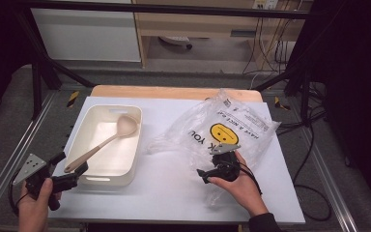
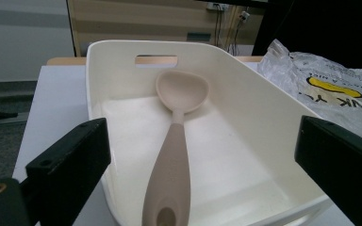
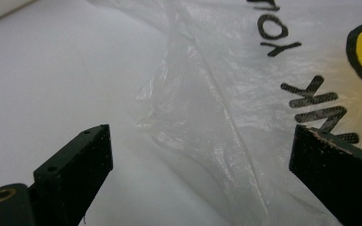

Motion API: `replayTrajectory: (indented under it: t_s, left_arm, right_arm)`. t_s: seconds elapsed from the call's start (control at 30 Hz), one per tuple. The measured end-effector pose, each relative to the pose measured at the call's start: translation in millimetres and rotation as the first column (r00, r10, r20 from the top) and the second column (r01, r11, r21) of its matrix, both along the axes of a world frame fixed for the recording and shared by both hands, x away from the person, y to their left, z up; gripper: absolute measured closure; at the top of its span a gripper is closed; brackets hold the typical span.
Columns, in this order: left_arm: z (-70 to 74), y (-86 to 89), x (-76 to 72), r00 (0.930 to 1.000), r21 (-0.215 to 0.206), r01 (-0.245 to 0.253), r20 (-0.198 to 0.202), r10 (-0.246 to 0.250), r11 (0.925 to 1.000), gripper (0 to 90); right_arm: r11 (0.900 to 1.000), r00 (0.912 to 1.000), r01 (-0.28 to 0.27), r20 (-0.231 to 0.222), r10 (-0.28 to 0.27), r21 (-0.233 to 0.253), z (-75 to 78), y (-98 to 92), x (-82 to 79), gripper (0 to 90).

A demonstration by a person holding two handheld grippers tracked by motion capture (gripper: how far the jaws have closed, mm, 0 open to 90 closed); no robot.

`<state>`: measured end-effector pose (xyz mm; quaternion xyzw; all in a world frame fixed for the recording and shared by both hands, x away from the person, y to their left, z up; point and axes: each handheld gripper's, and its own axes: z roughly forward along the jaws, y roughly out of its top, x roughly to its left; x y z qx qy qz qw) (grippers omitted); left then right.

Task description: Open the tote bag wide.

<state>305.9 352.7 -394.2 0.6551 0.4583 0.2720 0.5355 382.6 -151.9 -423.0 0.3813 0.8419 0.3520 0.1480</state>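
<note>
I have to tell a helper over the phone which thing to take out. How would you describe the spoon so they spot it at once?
Start at the white table; on its left half stands a cream rectangular bin with a slot handle in each end wall. The spoon lies slantwise inside it, its handle end sticking out over the near rim by the left gripper. It is the one beige, long-handled thing, unlike the crinkled clear plastic bag to the right.

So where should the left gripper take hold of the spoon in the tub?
Probably the handle end, approached from the near side. The spoon leans with its handle over the tub's near rim, between the open left gripper jaws, while the bowl lies deep inside.
</note>
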Motion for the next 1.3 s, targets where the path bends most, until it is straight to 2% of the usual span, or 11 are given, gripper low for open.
replayTrajectory:
  t_s: [0.2, 0.27, 0.43, 0.47, 0.57, 0.7, 1.3]
  left_arm:
    - [-0.1, 0.1, 0.1, 1.0000, 0.001, 0.000, -0.003, 0.000, 1.0000, 3.6]
    - [0.0, 0.7, -0.1, 1.0000, -0.002, 0.000, -0.002, 0.000, 1.0000, 3.7]
    - [0.2, -0.1, -0.5, 1.0000, 0.006, 0.001, -0.001, -0.001, 1.0000, 3.6]
    - [0.2, -0.2, -0.5, 1.0000, 0.007, 0.000, -0.001, 0.000, 1.0000, 3.6]
    - [-0.1, -0.1, 0.0, 1.0000, 0.002, -0.002, -0.003, 0.002, 1.0000, 3.6]
    - [0.0, -0.3, -0.3, 1.0000, 0.005, 0.001, -0.002, -0.001, 1.0000, 3.7]
    - [-0.3, -0.1, -0.2, 1.0000, 0.006, 0.000, -0.003, 0.000, 1.0000, 3.6]
  right_arm:
    - [0.999, 0.9981, 0.030, -0.053, -0.031, -0.026, -17.4, -4.9, 8.8, 7.5]
    - [0.999, 0.9987, 0.030, -0.040, -0.031, -0.027, -18.4, -7.0, 6.8, 8.1]
    - [0.999, 0.9994, 0.026, -0.023, -0.026, 0.024, -10.9, -11.0, 4.4, 7.1]
    - [0.999, 0.9996, 0.027, -0.004, -0.027, 0.044, -5.4, -10.4, 3.4, 6.7]
    - [0.997, 0.9993, 0.030, 0.021, -0.031, 0.065, 1.6, -9.1, 2.7, 5.5]
    - [0.995, 0.9985, 0.042, 0.032, -0.045, 0.087, 6.2, -7.6, 3.7, 4.9]
    - [0.996, 0.9991, 0.017, 0.037, -0.020, 0.086, 15.5, 12.4, 15.5, 3.9]
